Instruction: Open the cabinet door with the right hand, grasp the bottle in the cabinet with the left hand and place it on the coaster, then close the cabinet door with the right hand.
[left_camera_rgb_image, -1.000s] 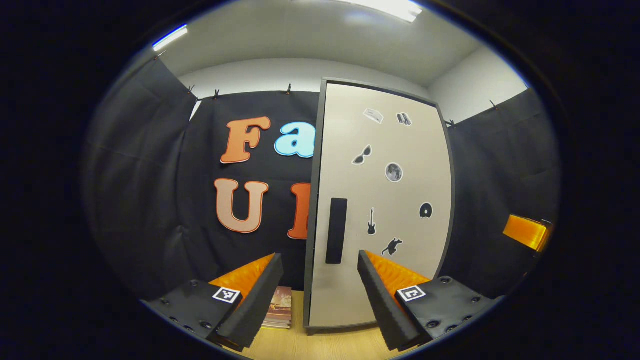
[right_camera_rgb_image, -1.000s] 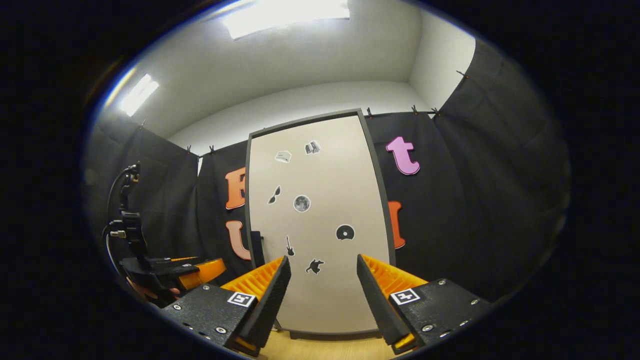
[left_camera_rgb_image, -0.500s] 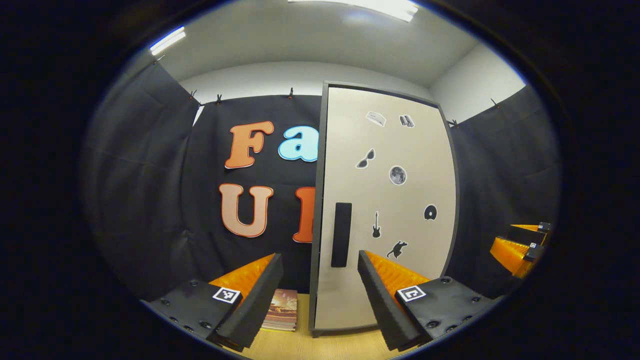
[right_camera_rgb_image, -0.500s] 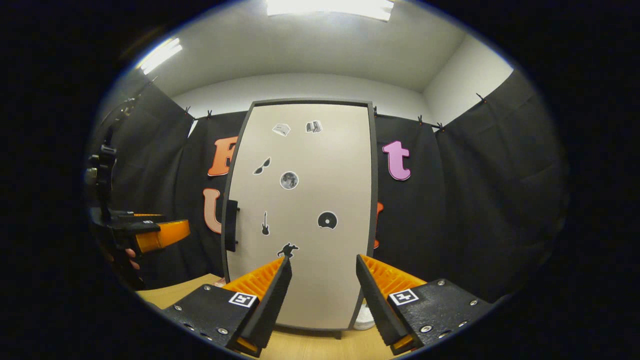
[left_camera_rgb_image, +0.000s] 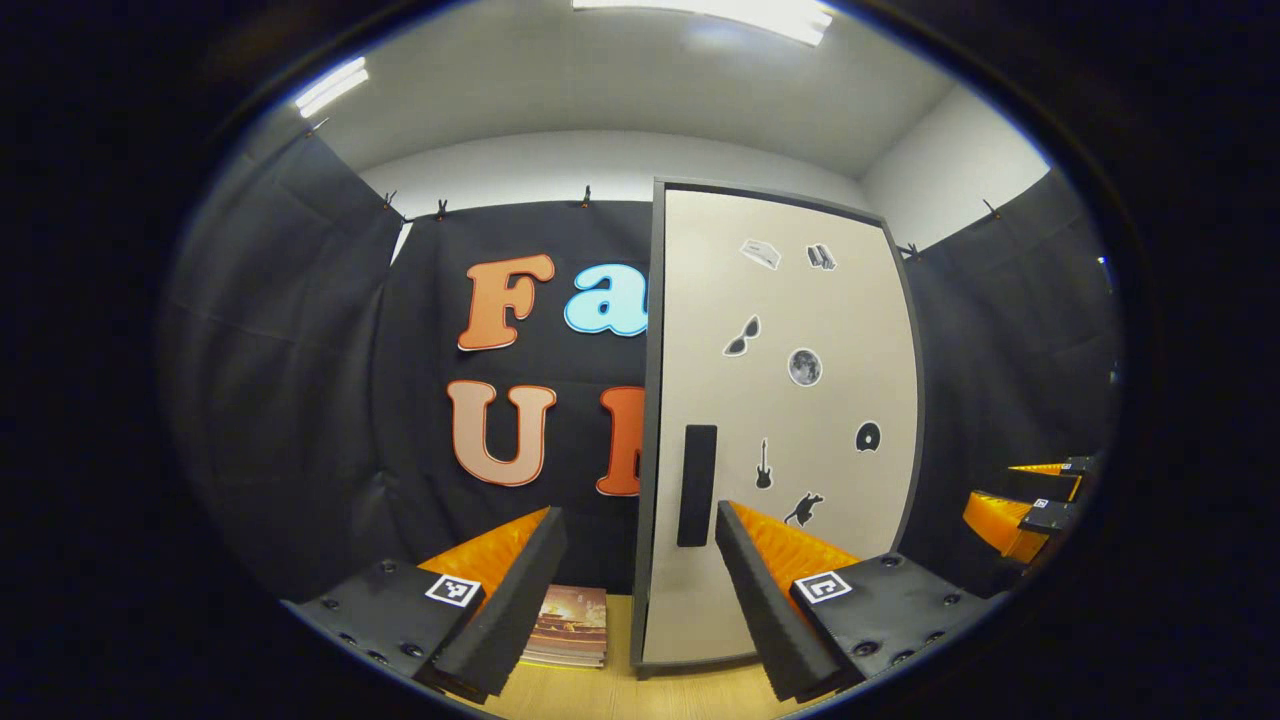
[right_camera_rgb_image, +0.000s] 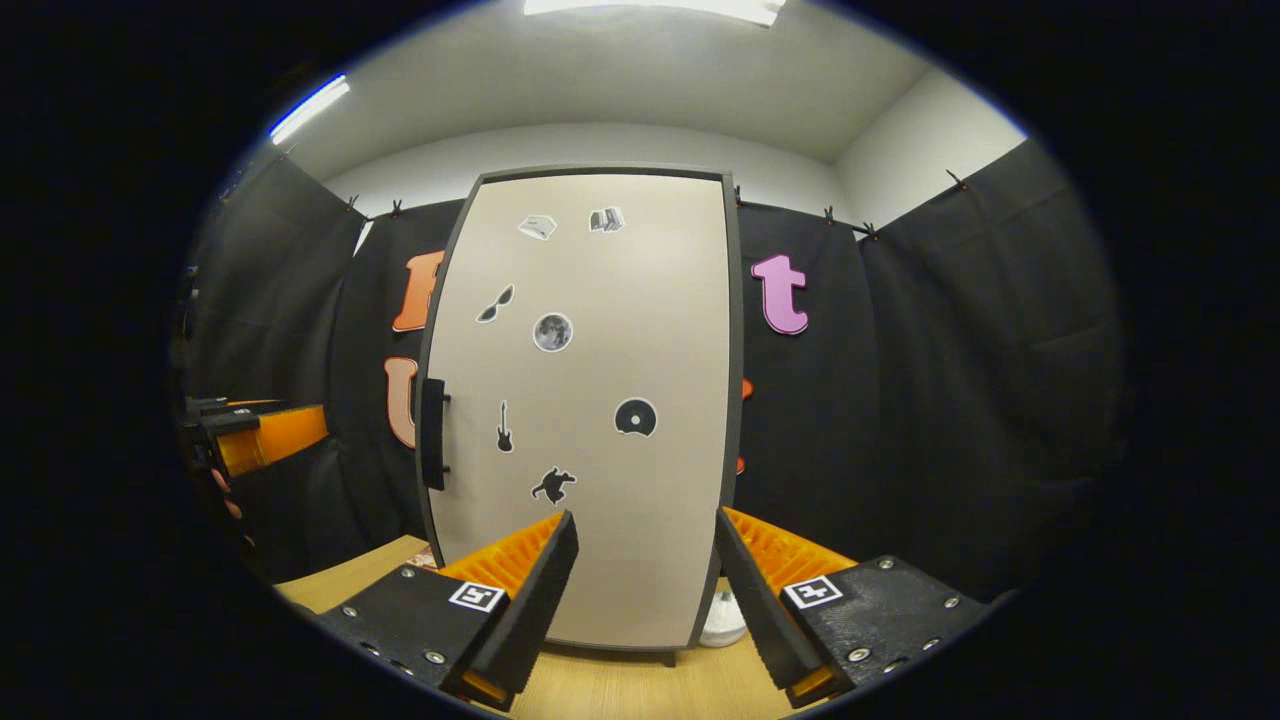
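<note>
cabinet door (right_camera_rgb_image: 590, 400) shut ahead of both grippers, handle (left_camera_rgb_image: 697, 485) between left gripper (left_camera_rgb_image: 640, 590) fingers, right gripper (right_camera_rgb_image: 645, 590) fingers spread, both empty, above desk (right_camera_rgb_image: 620, 690)

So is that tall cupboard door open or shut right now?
Shut, as far as the pictures show: the cabinet door lies flat in its dark frame, no gap or inside visible. Both claws hang open, short of its handle.

The inside of the cabinet is being hidden by its shut door (right_camera_rgb_image: 590, 400), so nothing within can be told. A book (left_camera_rgb_image: 570, 625) on the table is being partly covered by the left claw (left_camera_rgb_image: 630, 590). A white object (right_camera_rgb_image: 722, 625) behind the door's lower corner is being mostly concealed and cannot be identified.
</note>
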